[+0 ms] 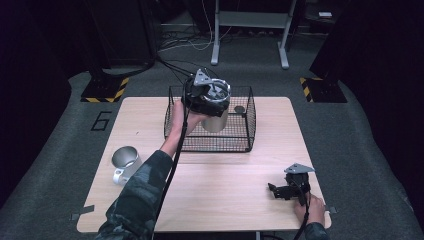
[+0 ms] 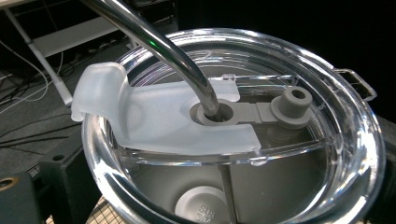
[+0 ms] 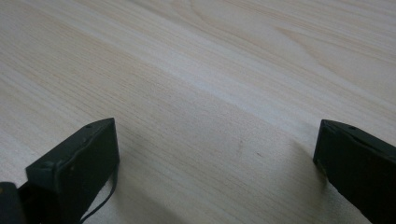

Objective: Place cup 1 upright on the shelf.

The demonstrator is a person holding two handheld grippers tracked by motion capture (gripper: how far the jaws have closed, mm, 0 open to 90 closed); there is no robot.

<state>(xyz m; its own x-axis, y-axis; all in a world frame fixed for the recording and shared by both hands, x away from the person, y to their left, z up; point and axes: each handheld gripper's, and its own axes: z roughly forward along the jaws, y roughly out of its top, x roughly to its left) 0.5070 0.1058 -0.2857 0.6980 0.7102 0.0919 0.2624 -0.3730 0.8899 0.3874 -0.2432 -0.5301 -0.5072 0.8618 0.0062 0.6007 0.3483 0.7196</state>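
Left gripper (image 1: pixel 212 97) clamps a steel tumbler (image 1: pixel 216 120) — clear lid (image 2: pixel 233 140), metal straw (image 2: pixel 159 46) — above the wire basket (image 1: pixel 240 142); right gripper (image 1: pixel 280 190) spread on pale wood table (image 3: pixel 210 70), dark room.

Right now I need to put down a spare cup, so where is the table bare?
Bare wood runs between the steel mug and the right tongs, in front of the wire basket. Strips also lie free beside the basket. The basket is crowded: the left tongs hold a lidded tumbler over it.
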